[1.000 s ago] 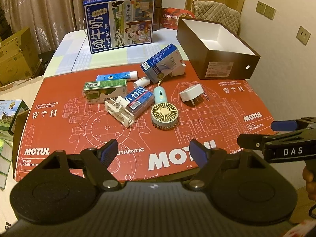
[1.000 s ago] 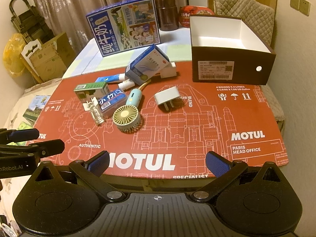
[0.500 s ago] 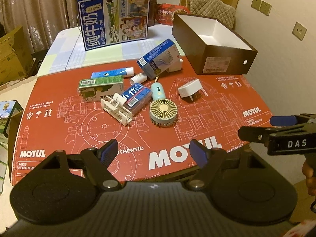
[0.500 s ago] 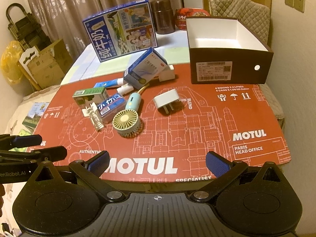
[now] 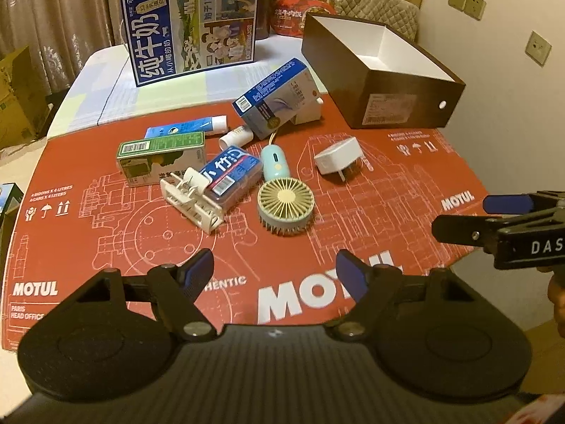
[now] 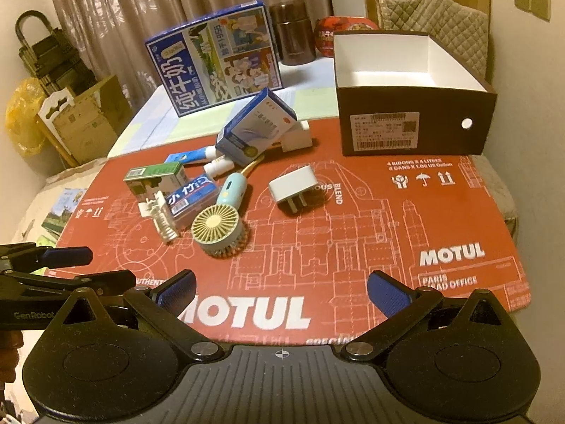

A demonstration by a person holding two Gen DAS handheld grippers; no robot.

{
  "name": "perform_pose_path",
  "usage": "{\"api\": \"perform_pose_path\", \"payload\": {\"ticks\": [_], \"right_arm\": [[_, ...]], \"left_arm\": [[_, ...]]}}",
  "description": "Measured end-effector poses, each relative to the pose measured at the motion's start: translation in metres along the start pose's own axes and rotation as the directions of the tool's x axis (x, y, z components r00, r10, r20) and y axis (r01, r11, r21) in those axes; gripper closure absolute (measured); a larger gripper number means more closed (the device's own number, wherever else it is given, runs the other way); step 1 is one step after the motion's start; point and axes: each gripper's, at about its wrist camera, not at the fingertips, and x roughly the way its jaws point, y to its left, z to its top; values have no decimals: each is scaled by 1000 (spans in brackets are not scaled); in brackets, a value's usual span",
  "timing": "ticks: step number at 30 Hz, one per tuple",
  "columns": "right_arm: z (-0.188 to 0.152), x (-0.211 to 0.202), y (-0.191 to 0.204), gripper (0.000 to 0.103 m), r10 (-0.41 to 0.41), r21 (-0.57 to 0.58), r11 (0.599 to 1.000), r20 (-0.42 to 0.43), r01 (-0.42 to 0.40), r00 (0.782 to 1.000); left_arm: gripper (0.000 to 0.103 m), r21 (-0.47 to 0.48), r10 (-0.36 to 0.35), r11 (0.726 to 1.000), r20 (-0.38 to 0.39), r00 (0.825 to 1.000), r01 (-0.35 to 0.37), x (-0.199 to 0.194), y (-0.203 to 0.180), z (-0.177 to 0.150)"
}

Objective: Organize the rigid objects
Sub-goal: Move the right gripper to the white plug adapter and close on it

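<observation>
A curtained room holds a table covered by a red MOTUL cardboard sheet (image 5: pixel 370 212), with pale checked cloth showing beyond it. Only the right wrist view shows the folded trolley (image 6: pixel 46 53) and the yellow bag (image 6: pixel 21 116) beside cardboard cartons on the floor at the far left; only the left wrist view shows the wall socket (image 5: pixel 537 47) past the table's right edge.

At the back stands a big blue milk carton (image 5: pixel 192 24), upright. To its right, at the sheet's far corner, sits an open brown shoebox (image 5: pixel 399 102) with a white inside; the right wrist view looks straight down to its bare floor.

The clutter lies left of centre: a blue-and-white box (image 5: pixel 279 99) propped tilted on a small white box (image 6: pixel 298 136), a green carton (image 5: pixel 160 157), a blue tissue-style pack (image 5: pixel 231 173) touching a white plastic rack (image 5: pixel 192 201), a blue tube (image 5: pixel 187 129), a handheld fan (image 5: pixel 284 201) face up, and a white plug adapter (image 5: pixel 339 159) lying apart to the right.

The left gripper (image 5: pixel 274 274) hovers over the near edge, fingers spread wide, holding nothing. The right gripper (image 6: pixel 280 291) hovers likewise, spread and empty; each appears side-on in the other's view.
</observation>
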Motion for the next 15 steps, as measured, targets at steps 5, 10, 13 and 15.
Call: {"api": "perform_pose_path", "payload": {"ticks": [5, 10, 13, 15], "right_arm": [[22, 21, -14, 2, 42, -50, 998, -7, -42, 999], [51, 43, -28, 2, 94, -125, 988, -14, -95, 995], [68, 61, -36, 3, 124, -173, 977, -23, -126, 992], [75, 72, -41, 4, 140, -199, 969, -34, -144, 990]], "left_arm": [[30, -47, 41, 998, 5, 999, -41, 16, 0, 19], [30, -95, 92, 991, 5, 996, -91, 36, -5, 39], [31, -113, 109, 988, -1, 994, -109, 50, -10, 46], [32, -127, 124, 984, -12, 992, -124, 62, -13, 48]]}}
